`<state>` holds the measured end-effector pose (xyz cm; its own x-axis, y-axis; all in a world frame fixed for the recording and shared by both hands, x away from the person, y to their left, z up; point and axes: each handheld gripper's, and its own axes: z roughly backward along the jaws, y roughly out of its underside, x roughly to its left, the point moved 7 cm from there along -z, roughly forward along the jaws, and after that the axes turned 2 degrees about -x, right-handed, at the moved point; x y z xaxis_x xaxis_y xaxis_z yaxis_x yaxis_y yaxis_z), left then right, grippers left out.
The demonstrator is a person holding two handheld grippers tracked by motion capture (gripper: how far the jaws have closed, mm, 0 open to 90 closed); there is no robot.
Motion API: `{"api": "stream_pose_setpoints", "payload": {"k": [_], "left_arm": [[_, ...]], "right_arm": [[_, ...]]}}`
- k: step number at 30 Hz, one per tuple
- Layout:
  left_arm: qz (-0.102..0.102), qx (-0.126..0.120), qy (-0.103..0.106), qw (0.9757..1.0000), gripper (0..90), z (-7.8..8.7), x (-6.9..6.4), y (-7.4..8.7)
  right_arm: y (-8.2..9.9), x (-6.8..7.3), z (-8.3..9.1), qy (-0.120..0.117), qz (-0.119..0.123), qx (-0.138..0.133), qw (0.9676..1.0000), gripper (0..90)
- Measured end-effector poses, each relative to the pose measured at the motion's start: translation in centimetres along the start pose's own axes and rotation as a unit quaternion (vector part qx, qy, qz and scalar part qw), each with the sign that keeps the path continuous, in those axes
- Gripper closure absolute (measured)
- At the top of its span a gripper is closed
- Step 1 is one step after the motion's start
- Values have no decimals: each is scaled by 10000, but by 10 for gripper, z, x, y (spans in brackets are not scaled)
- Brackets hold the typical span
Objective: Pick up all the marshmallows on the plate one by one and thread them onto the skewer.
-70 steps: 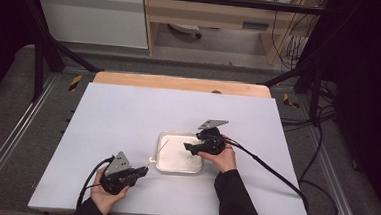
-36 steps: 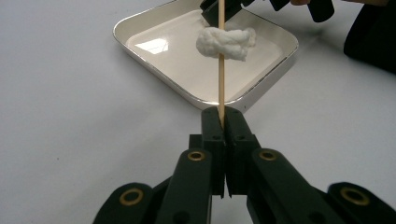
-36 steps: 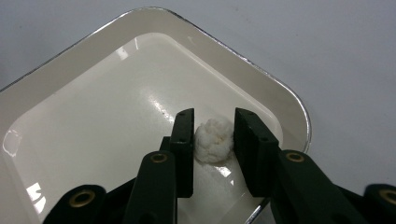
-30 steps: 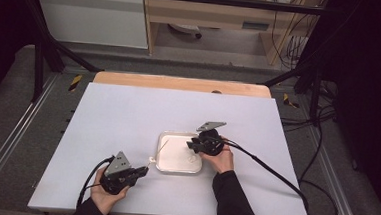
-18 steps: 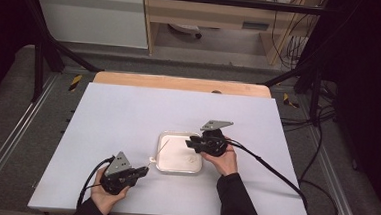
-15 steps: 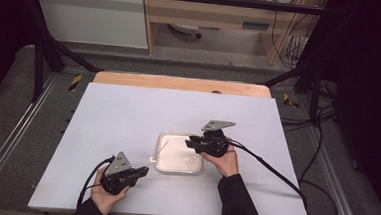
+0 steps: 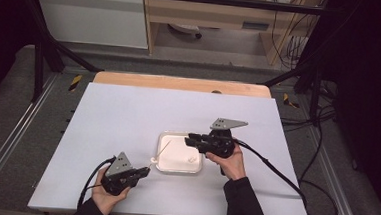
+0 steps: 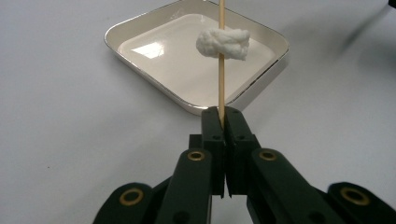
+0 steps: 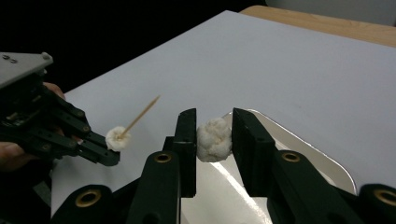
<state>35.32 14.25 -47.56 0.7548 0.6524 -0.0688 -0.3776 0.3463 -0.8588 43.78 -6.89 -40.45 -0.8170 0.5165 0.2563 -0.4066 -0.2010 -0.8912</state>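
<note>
- Nearest, at the near left of the table [image 7: 128, 108], the left gripper [image 8: 223, 114] rests low in the person's left hand [image 7: 104, 195]. Its jaws are clamped tight on the near end of a thin wooden skewer [image 8: 221, 70].
- The skewer slants away to the right, out over the near left corner of the tray [image 7: 161, 161]. One white marshmallow [image 8: 223, 43] is threaded on it, partway along the stick.
- The shallow white square tray sits on the table at about mid-depth, just to the right of the left gripper. In the high view a small white piece [image 7: 191, 159] lies in its right half; what it is cannot be told.
- Just right of the tray, the right hand [image 7: 231, 164] holds the right gripper [image 9: 214, 135] raised above the tray's far right part, pointing left. Its jaws pinch a second marshmallow [image 9: 214, 139] between the pads, clear of the tray.
- The far edge of the table is a bare wooden strip [image 7: 180, 83].
</note>
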Motion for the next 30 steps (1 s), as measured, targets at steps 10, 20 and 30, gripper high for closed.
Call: {"api": "stream_pose_setpoints", "payload": {"k": [10,20,30], "left_arm": [[-35,-18,34,10000,882,0,-2,-1],[-108,-72,79,9999,882,0,-5,-3],[-140,-106,97,9998,882,1,-7,-3]], "right_arm": [[-14,11,8,-316,-88,-278,9991,722],[-17,22,-5,-637,-221,-270,9974,722],[-16,24,-14,-769,-351,-274,9960,723]]}}
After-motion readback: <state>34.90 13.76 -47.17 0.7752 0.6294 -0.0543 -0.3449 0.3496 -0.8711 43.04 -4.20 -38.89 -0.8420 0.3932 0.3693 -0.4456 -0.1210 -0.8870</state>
